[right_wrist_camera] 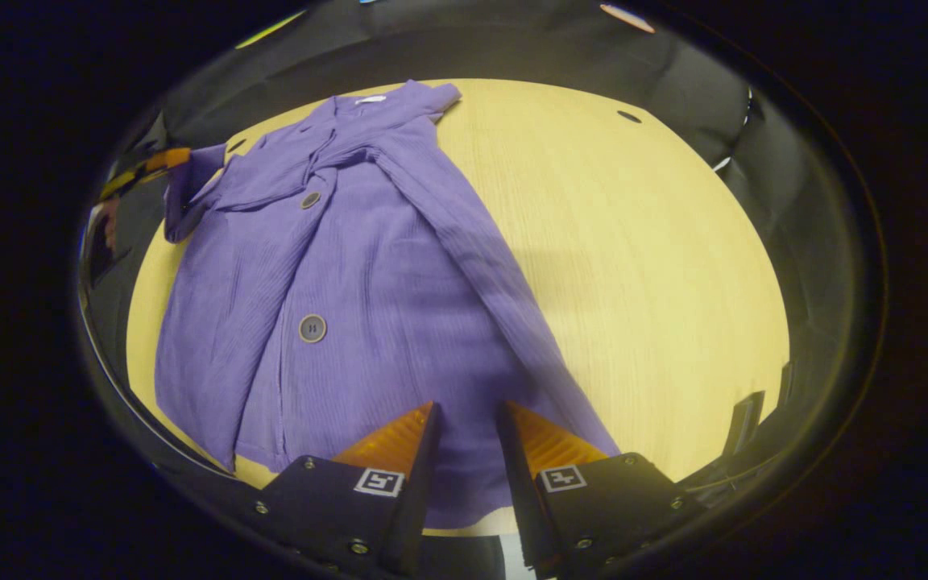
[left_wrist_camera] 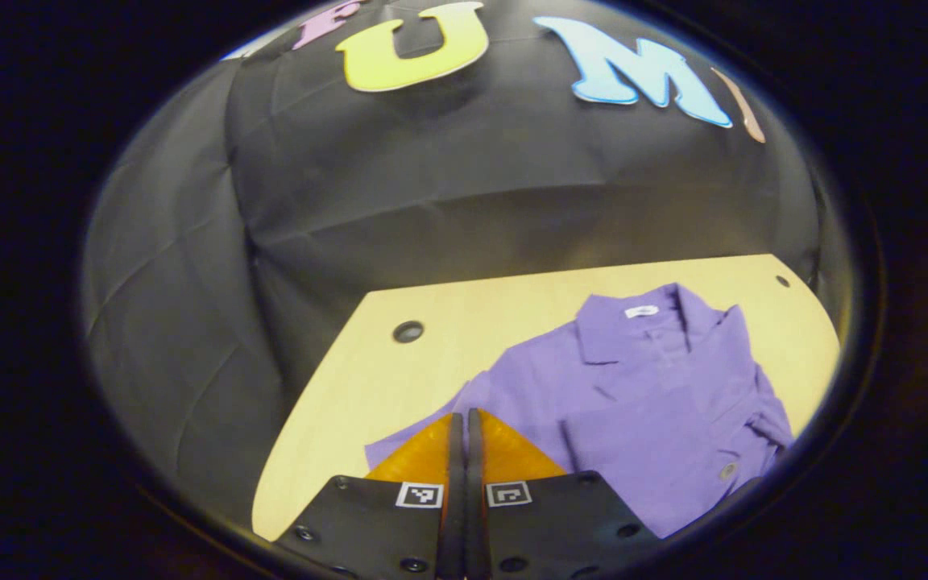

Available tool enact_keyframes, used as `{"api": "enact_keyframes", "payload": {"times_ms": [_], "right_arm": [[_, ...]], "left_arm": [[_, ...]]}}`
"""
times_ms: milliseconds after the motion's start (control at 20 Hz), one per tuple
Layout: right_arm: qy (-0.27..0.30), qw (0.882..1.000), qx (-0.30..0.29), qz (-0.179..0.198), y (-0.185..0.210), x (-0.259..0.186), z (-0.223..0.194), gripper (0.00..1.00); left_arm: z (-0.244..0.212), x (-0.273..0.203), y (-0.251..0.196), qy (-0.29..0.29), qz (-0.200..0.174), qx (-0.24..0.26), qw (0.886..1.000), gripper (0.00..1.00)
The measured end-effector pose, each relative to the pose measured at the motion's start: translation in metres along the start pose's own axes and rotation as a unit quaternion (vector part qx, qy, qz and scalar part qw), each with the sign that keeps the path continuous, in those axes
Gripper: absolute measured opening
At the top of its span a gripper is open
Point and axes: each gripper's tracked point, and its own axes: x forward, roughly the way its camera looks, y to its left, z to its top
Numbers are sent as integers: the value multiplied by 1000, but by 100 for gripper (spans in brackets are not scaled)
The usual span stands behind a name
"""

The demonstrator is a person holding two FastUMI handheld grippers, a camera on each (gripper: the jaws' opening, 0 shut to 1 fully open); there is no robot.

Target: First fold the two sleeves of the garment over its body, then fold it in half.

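With shirt (right_wrist_camera: 335,274) lying lengthwise on tabletop (right_wrist_camera: 633,266), collar at far edge, L gripper (left_wrist_camera: 464,427) closed on left sleeve (left_wrist_camera: 424,423); R gripper (right_wrist_camera: 468,419) part-open, empty, over near hem.

nothing here i can read; the white tag (left_wrist_camera: 641,311) in my shirt's collar is too small; square coded markers (right_wrist_camera: 376,482) sit on my claws, no words.

A pale wooden worktop (left_wrist_camera: 432,362) with rounded corners fills the booth floor space, its grain showing plainly in the right gripper view (right_wrist_camera: 633,266). Small dark round holes (left_wrist_camera: 408,331) sit near its far edge. Creased black cloth (left_wrist_camera: 448,185) hangs behind it.
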Motion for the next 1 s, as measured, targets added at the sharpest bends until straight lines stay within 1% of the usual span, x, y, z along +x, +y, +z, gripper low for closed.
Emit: {"api": "enact_keyframes", "payload": {"times_ms": [300, 600, 800, 900, 1000], "right_arm": [[-3, 1000, 1, 1, 0, 0, 1, 47], [-5, 1000, 2, 2, 0, 0, 1, 47], [-4, 1000, 4, 3, 0, 0, 1, 47], [-4, 1000, 7, 5, 0, 1, 2, 47], [-4, 1000, 10, 6, 0, 1, 3, 47]], "left_arm": [[46, 0, -117, -26, -79, 21, 996, 6], [65, -15, -218, -38, -148, 42, 987, 5], [68, -28, -272, -42, -188, 58, 980, 6], [64, -29, -290, -39, -197, 72, 977, 5], [55, -26, -301, -24, -204, 80, 975, 5]]}}
